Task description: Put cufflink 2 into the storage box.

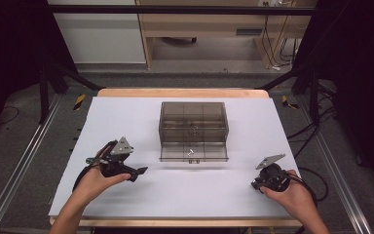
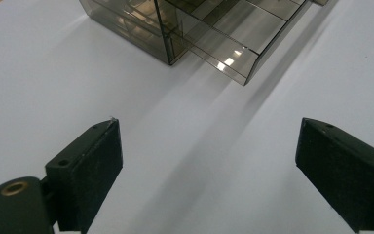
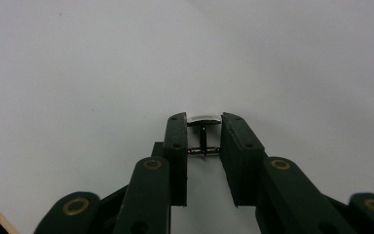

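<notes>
We see our left tongs [image 1: 137, 171] standing wide open over the white tabletop [image 1: 126, 117], with bare white surface between the jaws in the left gripper view and nothing held. Ahead and to the right of them sits a smoky translucent drawer box [image 1: 193, 122], its lower drawer [image 1: 193, 152] pulled out toward us; the near drawer corner lies well apart from the jaws, with open room between.

Our right tongs [image 3: 203, 130] are closed on a small metal cufflink [image 3: 203, 120]. Its bright curved face sits at the jaw tips, its thin post running back along the jaws to a crossbar spanning between them. Bare tabletop surrounds these tongs, and the tabletop's near edge [image 1: 185, 222] lies close behind the hand [image 1: 296, 194].
</notes>
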Available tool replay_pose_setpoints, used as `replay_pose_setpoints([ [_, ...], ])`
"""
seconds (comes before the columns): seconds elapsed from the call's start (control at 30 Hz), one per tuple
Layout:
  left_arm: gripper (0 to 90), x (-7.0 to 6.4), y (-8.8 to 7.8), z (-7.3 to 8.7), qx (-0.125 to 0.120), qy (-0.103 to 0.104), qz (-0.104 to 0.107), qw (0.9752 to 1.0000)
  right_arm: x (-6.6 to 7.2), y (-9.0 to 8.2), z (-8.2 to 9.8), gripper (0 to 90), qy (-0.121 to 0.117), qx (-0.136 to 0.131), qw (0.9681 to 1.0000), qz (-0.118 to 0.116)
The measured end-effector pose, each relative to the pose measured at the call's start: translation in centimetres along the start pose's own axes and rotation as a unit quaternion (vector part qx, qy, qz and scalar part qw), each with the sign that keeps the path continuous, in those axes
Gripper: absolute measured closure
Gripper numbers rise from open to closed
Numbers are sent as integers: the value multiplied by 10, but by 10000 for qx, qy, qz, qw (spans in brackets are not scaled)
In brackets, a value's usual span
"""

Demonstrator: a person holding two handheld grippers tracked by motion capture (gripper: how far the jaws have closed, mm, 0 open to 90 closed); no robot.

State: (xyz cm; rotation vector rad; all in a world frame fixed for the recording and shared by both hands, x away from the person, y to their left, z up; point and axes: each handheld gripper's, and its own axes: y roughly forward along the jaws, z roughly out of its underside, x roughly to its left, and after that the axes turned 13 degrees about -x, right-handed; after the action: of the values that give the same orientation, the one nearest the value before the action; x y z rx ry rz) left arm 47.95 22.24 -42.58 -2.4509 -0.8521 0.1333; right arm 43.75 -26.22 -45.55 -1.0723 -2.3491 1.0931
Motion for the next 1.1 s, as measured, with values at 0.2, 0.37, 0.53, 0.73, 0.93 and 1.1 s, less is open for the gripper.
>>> replay_pose_setpoints([
  [0.2, 96, 0, 0, 0, -7, -9, 5, 10000, 1, -1, -2, 736, 40, -57, 10000, -13],
  [0.37, 96, 1, -1, 0, 0, -28, -7, 10000, 3, -2, -7, 736, 41, -148, 9999, -30],
  [0.53, 96, 2, 0, 1, 17, -25, -11, 10000, 5, -5, -18, 736, -32, -295, 9995, -47],
  [0.73, 96, 2, -1, 1, 10, -29, -19, 10000, 8, -9, -36, 736, -14, -421, 9991, -57],
  [0.93, 96, 4, -2, 2, 13, -49, -40, 10000, 8, -13, -60, 735, -160, -575, 9982, -52],
  [1.1, 96, 5, -3, 2, -6, -62, -51, 10000, 10, -17, -81, 735, -280, -706, 9971, -45],
])
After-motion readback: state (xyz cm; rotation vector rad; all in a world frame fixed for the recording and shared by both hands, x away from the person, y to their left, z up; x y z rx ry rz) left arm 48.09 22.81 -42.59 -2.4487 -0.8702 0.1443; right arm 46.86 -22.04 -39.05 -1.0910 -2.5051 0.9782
